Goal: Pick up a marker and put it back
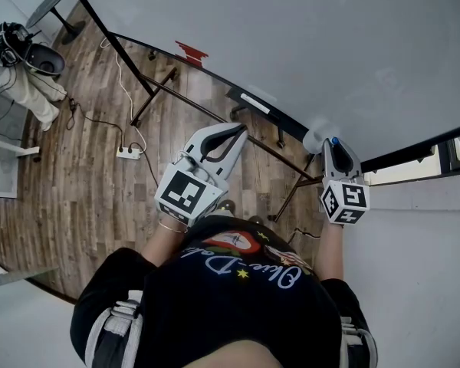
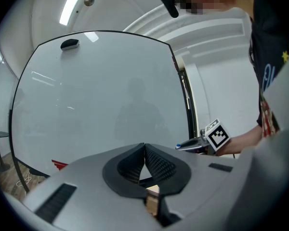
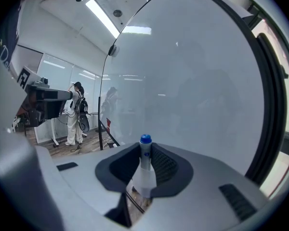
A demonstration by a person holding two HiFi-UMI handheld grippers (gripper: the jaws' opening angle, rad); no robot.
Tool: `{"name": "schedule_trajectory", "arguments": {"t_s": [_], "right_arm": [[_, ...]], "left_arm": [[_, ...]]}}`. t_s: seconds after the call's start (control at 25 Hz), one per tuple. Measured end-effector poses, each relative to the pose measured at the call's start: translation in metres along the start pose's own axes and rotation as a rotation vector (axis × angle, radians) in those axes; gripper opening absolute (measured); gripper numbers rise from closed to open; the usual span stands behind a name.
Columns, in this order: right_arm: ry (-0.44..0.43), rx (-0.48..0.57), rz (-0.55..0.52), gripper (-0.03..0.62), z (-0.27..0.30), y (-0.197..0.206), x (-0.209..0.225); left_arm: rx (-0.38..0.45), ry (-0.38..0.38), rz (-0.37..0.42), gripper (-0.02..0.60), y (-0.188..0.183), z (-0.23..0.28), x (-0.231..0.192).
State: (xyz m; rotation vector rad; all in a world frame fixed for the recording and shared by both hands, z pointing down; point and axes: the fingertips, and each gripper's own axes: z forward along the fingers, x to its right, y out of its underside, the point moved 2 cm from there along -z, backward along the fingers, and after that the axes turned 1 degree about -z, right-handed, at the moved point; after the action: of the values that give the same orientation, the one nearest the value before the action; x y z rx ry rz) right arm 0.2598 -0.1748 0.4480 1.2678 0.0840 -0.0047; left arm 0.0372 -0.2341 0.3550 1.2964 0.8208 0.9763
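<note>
A white marker with a blue cap (image 3: 144, 170) stands between the jaws of my right gripper (image 3: 145, 153), cap pointing at the whiteboard (image 3: 197, 90). The pads are closed against its barrel. In the head view the right gripper (image 1: 330, 149) hovers at the board's lower right corner, and the blue cap (image 1: 334, 140) shows at its tip. My left gripper (image 1: 236, 131) is held lower and to the left, off the board's bottom edge. Its jaws (image 2: 144, 147) meet at the tips with nothing between them. The left gripper view also catches the right gripper (image 2: 195, 145) beside the board's frame.
A white object (image 1: 254, 103) lies on the ledge along the board's bottom edge. A red piece (image 1: 190, 52) sticks out further left. An eraser (image 2: 70, 44) clings near the board's top. Stand legs, a power strip (image 1: 128, 152) and cables are on the wooden floor. A person (image 3: 77, 117) stands far off.
</note>
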Motion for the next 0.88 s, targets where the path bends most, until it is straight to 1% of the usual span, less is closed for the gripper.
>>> {"name": "schedule_trajectory", "arguments": {"t_s": [0.52, 0.72, 0.88], "right_arm": [[0.005, 0.008, 0.020, 0.083, -0.013, -0.001, -0.004], [0.020, 0.064, 0.060, 0.083, -0.030, -0.016, -0.003], [0.045, 0.121, 0.057, 0.083, -0.047, -0.035, 0.000]], "left_arm": [[-0.002, 0.031, 0.007, 0.003, -0.001, 0.003, 0.004], [-0.001, 0.058, 0.009, 0.003, -0.001, 0.008, 0.009], [0.005, 0.084, 0.010, 0.003, -0.002, 0.013, 0.014]]}}
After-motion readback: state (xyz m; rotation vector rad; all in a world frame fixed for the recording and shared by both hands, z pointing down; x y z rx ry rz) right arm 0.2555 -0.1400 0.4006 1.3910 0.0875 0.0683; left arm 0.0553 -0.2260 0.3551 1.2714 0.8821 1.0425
